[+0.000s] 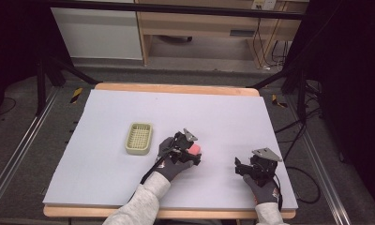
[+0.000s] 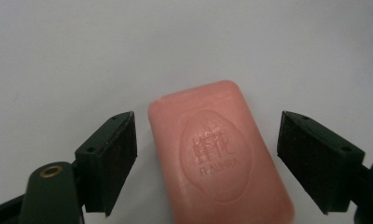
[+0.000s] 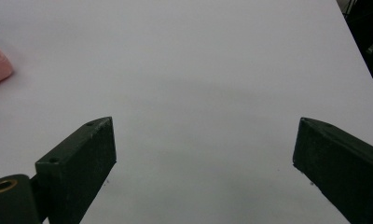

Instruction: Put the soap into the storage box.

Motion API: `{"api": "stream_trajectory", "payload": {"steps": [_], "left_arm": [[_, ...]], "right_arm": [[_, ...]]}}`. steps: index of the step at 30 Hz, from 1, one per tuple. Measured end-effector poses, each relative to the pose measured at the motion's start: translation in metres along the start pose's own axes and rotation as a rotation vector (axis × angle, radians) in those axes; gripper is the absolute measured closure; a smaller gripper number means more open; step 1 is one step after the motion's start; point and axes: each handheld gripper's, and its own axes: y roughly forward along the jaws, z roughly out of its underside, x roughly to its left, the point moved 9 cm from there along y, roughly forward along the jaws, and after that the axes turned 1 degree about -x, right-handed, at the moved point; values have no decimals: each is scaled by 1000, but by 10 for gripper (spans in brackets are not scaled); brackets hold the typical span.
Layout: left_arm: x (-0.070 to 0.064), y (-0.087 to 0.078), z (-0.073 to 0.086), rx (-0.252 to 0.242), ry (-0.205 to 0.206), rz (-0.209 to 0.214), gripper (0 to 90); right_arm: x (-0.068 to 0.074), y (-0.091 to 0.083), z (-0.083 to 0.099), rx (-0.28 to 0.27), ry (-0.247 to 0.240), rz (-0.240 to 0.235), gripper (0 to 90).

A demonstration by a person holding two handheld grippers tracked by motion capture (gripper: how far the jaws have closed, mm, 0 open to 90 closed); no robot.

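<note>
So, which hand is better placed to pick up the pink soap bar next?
Left. The left tongs are open with the pink soap bar lying between the jaws, a gap on each side. The right tongs are open over bare table, with the soap off to one side.

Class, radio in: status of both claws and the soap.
Left claw open, straddling pink soap, not touching. Right claw open, empty. Soap flat on table. Nothing in the way.

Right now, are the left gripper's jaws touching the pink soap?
Apart. The left gripper view shows the soap lying between the open left gripper, with bare table visible on each side.
</note>
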Motion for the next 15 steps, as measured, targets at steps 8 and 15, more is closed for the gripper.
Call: {"api": "stream_trajectory", "payload": {"steps": [8, 15], "left_arm": [[1, 5, 5, 22, -12, 6, 232], [-1, 8, 7, 34, -16, 12, 264]], "right_arm": [[0, 1, 0, 2, -1, 2, 62], [0, 0, 0, 4, -1, 2, 62]]}}
